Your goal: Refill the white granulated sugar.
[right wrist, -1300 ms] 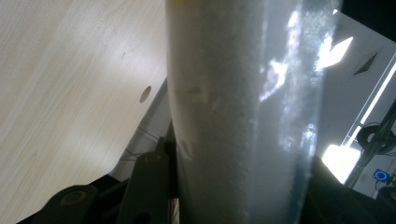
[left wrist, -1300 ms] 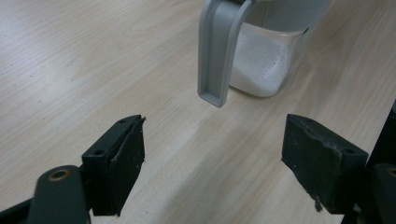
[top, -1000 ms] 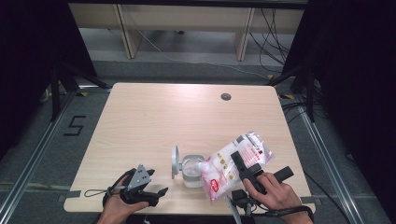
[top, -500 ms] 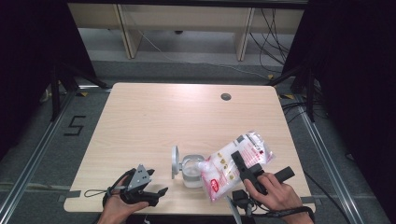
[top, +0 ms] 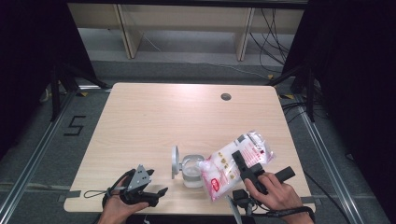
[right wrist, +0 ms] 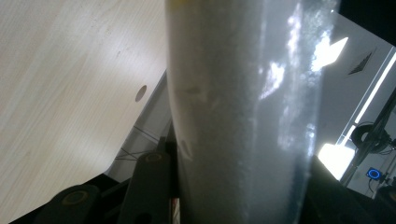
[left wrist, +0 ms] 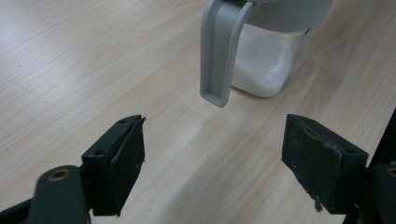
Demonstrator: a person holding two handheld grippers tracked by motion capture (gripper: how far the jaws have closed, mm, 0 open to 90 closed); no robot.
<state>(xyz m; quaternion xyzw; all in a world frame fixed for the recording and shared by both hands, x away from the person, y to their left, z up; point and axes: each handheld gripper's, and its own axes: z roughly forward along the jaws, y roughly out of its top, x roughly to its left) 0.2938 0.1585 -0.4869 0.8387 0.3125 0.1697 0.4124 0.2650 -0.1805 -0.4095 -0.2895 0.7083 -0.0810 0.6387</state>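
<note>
Bag: a clear plastic bag of white powder with red and white printing (top: 236,163), tilted, its lower corner over the mouth of the jar, its upper end raised toward the table's right side; in the right gripper view it rises as a broad pale column (right wrist: 238,112) between the jaws.
Jar: a small clear glass jar with a grey flip lid (top: 191,169), near the table's front edge, just left of the bag; white powder lies in its bottom (left wrist: 261,65); the grey lid (top: 175,161) stands open on its left side, upright.
Right gripper: the black two-jaw right gripper (top: 245,164) is clamped on the bag's middle, a hand behind it at the front edge.
Left gripper: the black left gripper with a grey three-cornered plate (top: 156,195) rests on the table left of the jar, apart from it; its jaws stand wide with nothing between them, pointing at the jar.
Table: a light wooden table (top: 154,116) with a round hole (top: 226,97) near its far edge.
</note>
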